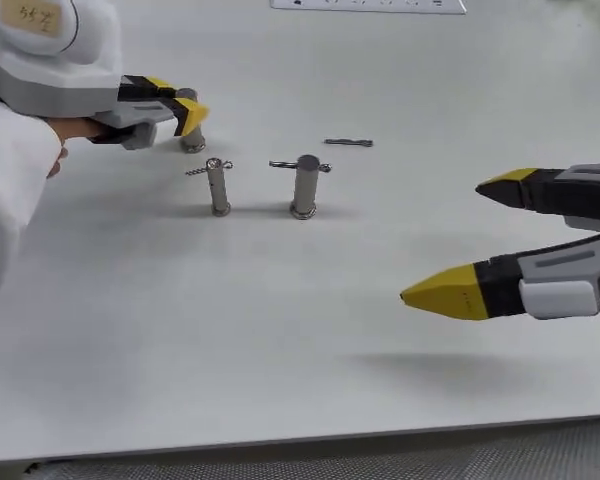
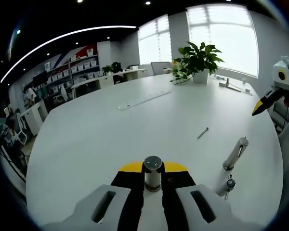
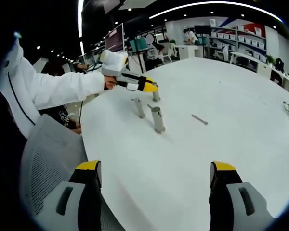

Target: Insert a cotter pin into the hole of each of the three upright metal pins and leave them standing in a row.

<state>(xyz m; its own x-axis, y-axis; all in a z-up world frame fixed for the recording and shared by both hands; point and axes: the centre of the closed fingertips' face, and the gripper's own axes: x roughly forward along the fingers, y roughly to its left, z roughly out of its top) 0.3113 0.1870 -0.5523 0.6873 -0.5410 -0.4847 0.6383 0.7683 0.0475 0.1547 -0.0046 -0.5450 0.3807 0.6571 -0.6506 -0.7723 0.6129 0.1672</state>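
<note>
Two upright metal pins (image 1: 218, 188) (image 1: 305, 186) stand side by side mid-table, each with a cotter pin through its top. A third metal pin (image 1: 192, 138) stands behind them to the left, its base at the table. My left gripper (image 1: 192, 112) is shut on it. In the left gripper view this pin (image 2: 152, 173) sits upright between the yellow tips. A loose cotter pin (image 1: 348, 142) lies flat behind the right-hand pin. My right gripper (image 1: 450, 243) hovers open at the right, well clear of the pins, its jaws wide apart (image 3: 155, 173).
A long ruler (image 1: 370, 5) lies at the table's far edge. A potted plant (image 2: 197, 60) stands further back. The table's front edge (image 1: 300, 440) is close. A mesh chair back (image 3: 48, 159) is beside the table.
</note>
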